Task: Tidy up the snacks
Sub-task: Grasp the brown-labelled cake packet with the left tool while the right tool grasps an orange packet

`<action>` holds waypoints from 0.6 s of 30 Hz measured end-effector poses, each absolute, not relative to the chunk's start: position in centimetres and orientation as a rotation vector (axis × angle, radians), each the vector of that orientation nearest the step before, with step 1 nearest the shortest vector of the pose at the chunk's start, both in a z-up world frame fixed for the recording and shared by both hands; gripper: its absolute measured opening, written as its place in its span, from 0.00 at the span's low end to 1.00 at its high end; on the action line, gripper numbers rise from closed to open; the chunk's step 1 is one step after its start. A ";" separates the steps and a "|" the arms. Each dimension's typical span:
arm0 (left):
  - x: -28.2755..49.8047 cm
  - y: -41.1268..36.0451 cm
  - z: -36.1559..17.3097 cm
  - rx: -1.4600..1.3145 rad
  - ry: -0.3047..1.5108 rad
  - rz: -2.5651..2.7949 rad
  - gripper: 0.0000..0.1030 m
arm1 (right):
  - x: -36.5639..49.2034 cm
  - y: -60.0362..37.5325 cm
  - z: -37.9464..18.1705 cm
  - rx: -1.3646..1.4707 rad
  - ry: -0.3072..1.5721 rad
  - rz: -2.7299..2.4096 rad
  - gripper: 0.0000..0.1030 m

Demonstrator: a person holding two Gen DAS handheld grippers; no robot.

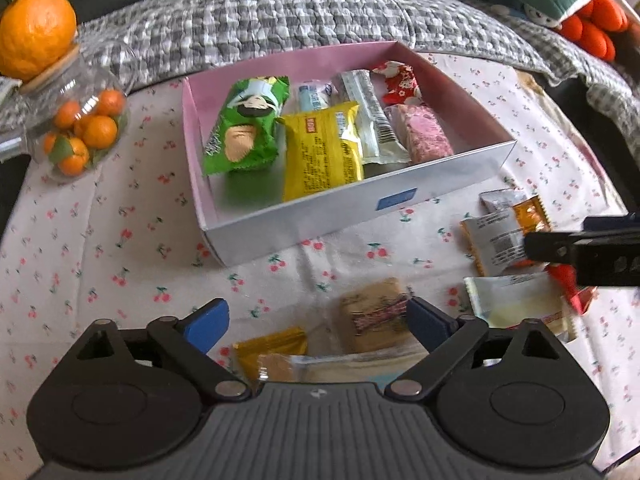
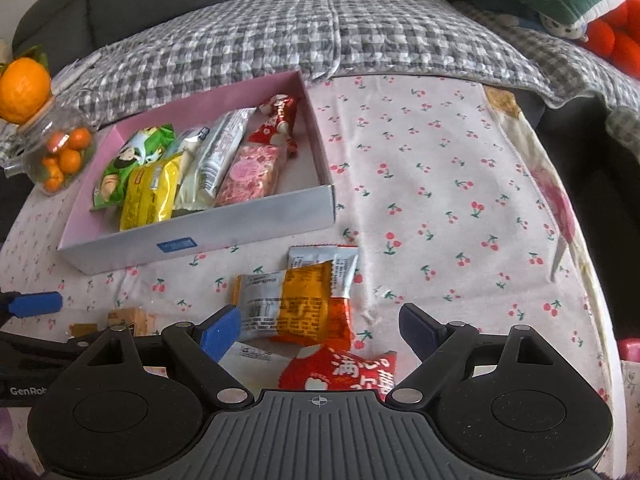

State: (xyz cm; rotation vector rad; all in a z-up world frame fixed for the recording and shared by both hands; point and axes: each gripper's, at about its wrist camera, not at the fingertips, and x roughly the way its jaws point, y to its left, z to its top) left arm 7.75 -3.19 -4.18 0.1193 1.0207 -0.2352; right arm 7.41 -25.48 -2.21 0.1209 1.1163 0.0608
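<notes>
A shallow box with a pink inside (image 1: pixel 440 176) (image 2: pixel 240 224) sits on the cherry-print cloth and holds several snacks: a green packet (image 1: pixel 244 124), a yellow packet (image 1: pixel 324 148), a silver bar (image 1: pixel 368 116), a pink bar (image 1: pixel 424 132) and a red packet (image 1: pixel 400 84). My left gripper (image 1: pixel 316 320) is open above a brown wrapped cake (image 1: pixel 376 316) and a golden packet (image 1: pixel 272 348). My right gripper (image 2: pixel 320 328) is open over an orange packet (image 2: pixel 304 300), a silver-backed packet (image 2: pixel 324 264) and a red packet (image 2: pixel 340 368).
A glass jar of small oranges (image 1: pixel 76 128) (image 2: pixel 56 156) with a large orange on top stands left of the box. A grey checked quilt (image 1: pixel 280 12) lies behind. A white packet (image 1: pixel 516 300) lies on the cloth at the right. The table edge curves at the right (image 2: pixel 592 280).
</notes>
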 end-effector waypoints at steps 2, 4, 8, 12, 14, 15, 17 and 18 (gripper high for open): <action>7.8 -3.4 -4.2 0.087 1.035 -0.243 0.83 | 7.6 -25.2 -2.4 0.121 1.117 0.063 0.86; 8.0 -3.7 -4.5 0.062 1.056 -0.251 0.76 | 7.9 -25.0 -2.7 0.118 1.114 0.065 0.86; 8.1 -4.4 -4.8 0.029 1.078 -0.256 0.62 | 8.4 -24.6 -2.9 0.115 1.110 0.065 0.86; 8.1 -4.9 -5.0 0.037 1.081 -0.249 0.57 | 8.8 -24.1 -3.0 0.106 1.104 0.072 0.85; 8.1 -4.9 -5.0 0.034 1.082 -0.245 0.54 | 8.9 -23.8 -3.1 0.093 1.099 0.079 0.84; 8.2 -4.9 -5.0 0.031 1.082 -0.244 0.53 | 9.0 -23.6 -3.1 0.087 1.097 0.083 0.83; 8.2 -4.8 -4.9 0.030 1.079 -0.246 0.50 | 9.1 -23.3 -3.1 0.075 1.093 0.089 0.83; 8.2 -4.8 -4.9 0.028 1.079 -0.248 0.50 | 9.1 -23.1 -3.1 0.068 1.093 0.092 0.80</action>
